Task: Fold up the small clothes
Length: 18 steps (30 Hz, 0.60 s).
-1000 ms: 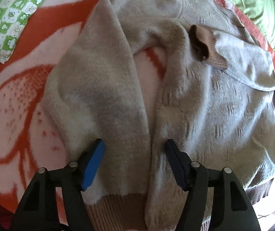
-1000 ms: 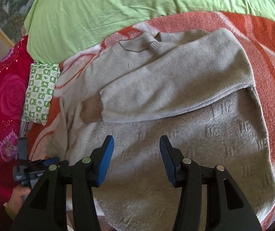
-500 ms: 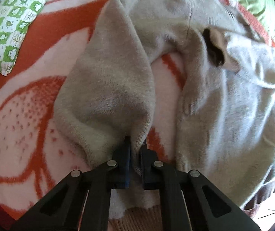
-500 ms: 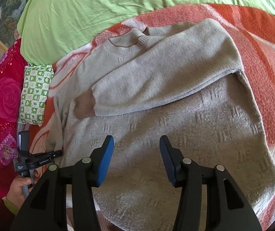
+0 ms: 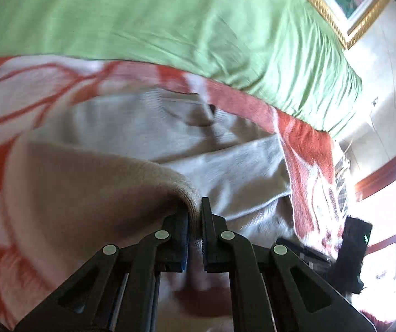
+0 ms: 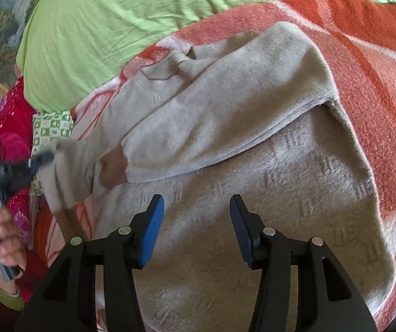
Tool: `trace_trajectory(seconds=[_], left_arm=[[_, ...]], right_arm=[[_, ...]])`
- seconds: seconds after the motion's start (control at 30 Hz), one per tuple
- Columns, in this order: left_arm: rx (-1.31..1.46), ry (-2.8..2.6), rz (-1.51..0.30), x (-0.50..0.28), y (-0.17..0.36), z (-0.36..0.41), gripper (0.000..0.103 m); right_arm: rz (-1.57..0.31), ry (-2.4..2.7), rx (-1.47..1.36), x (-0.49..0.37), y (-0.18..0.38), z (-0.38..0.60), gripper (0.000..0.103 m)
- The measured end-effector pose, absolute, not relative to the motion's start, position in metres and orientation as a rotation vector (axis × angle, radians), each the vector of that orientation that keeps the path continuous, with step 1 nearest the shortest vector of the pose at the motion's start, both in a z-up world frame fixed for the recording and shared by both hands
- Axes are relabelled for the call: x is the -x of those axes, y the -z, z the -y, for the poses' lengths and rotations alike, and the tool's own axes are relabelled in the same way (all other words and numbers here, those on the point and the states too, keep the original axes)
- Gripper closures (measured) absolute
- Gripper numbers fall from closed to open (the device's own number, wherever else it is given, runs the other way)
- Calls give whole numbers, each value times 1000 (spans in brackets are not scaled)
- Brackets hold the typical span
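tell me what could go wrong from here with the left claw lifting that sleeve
1. The left claw pinches only a thin edge of the beige knitted sweater's sleeve; the knit might slip out mid-swing.
2. The right claw hangs open above the sweater body, pinning nothing, so pulling could drag the garment across the orange and white blanket.
3. The other sleeve already lies folded across the chest; a drag may undo it.

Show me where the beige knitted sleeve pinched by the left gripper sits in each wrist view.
Left wrist: the beige knitted sleeve fills the lower left, draped up to the closed left gripper at bottom centre.
Right wrist: it hangs blurred at the left edge, under that gripper.
Shared landmark: the green bedding along the top of both.
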<state>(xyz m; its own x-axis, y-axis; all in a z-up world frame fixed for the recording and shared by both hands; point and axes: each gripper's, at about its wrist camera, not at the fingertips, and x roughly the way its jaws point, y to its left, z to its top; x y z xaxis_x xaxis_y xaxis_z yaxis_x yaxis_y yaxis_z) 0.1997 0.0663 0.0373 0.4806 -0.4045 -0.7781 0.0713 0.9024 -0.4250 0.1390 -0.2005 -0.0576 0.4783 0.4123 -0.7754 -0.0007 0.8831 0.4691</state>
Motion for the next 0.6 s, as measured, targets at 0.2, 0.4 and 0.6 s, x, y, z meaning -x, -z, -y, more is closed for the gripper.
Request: trace_trajectory(seconds=[0.2, 0.4, 0.6], left_arm=[[342, 288, -1149, -257, 31, -18, 92], [289, 267, -1131, -236, 33, -31, 54], [198, 42, -1080, -176, 29, -99, 32]], right_arm=[[-1051, -228, -461, -145, 58, 222, 52], [-1070, -229, -470, -153, 65, 225, 52], [-1129, -290, -473, -167, 88, 196, 52]])
